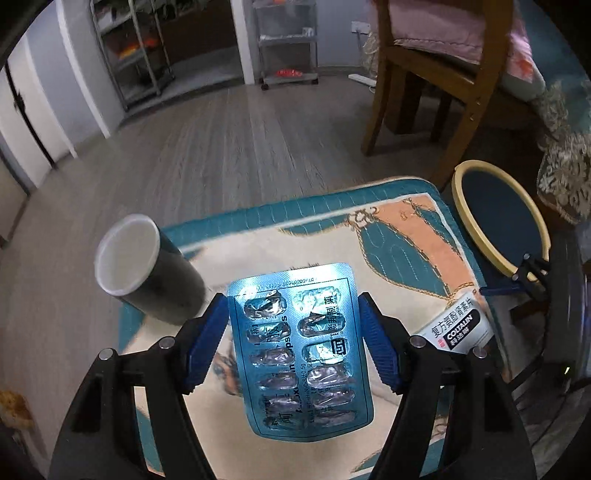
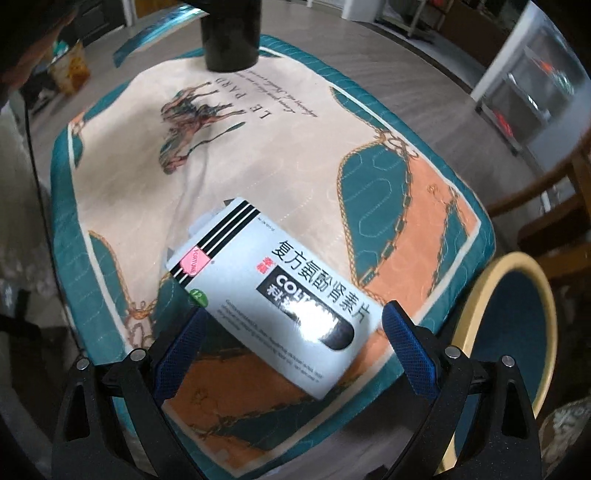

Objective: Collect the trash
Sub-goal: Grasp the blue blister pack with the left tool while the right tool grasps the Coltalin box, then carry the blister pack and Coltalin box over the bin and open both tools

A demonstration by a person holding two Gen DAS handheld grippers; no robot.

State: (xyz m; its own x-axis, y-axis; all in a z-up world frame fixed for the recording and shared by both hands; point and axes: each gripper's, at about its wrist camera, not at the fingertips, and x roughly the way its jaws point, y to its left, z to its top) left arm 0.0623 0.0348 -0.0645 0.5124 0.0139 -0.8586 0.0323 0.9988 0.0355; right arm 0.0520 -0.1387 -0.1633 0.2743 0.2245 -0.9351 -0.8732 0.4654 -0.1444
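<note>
I hold 2 tools over a small table (image 2: 436, 236) covered by a quilted cloth printed in teal, peach and cream with a horse.

My left hand-held gripper (image 1: 293, 306) is clamped on a blue foil pill sheet (image 1: 297, 350). The 2 blue pads press its long edges, and the sheet points away from me above the cloth. Most of its pockets look crushed and torn open.

To the left of the sheet stands a black cup (image 1: 147, 269) with a white inside, near the far left corner of the table. In the right wrist view the same cup (image 2: 231, 35) sits at the far edge of the cloth.

My right hand-held gripper (image 2: 291, 317) has its fingers spread apart, one on each side of a white medicine box (image 2: 273, 291). The box lies flat on the cloth at a slant, with black stripes, a pink label and black Chinese lettering. I cannot tell whether the pads touch it. In the left wrist view the box (image 1: 456, 326) shows at the right edge of the table.

A round bin (image 2: 513, 332) with a cream rim and dark blue lining sits just beside the table on the right. A wooden chair (image 1: 436, 74) stands on the grey wood floor (image 1: 221, 147) beyond.
</note>
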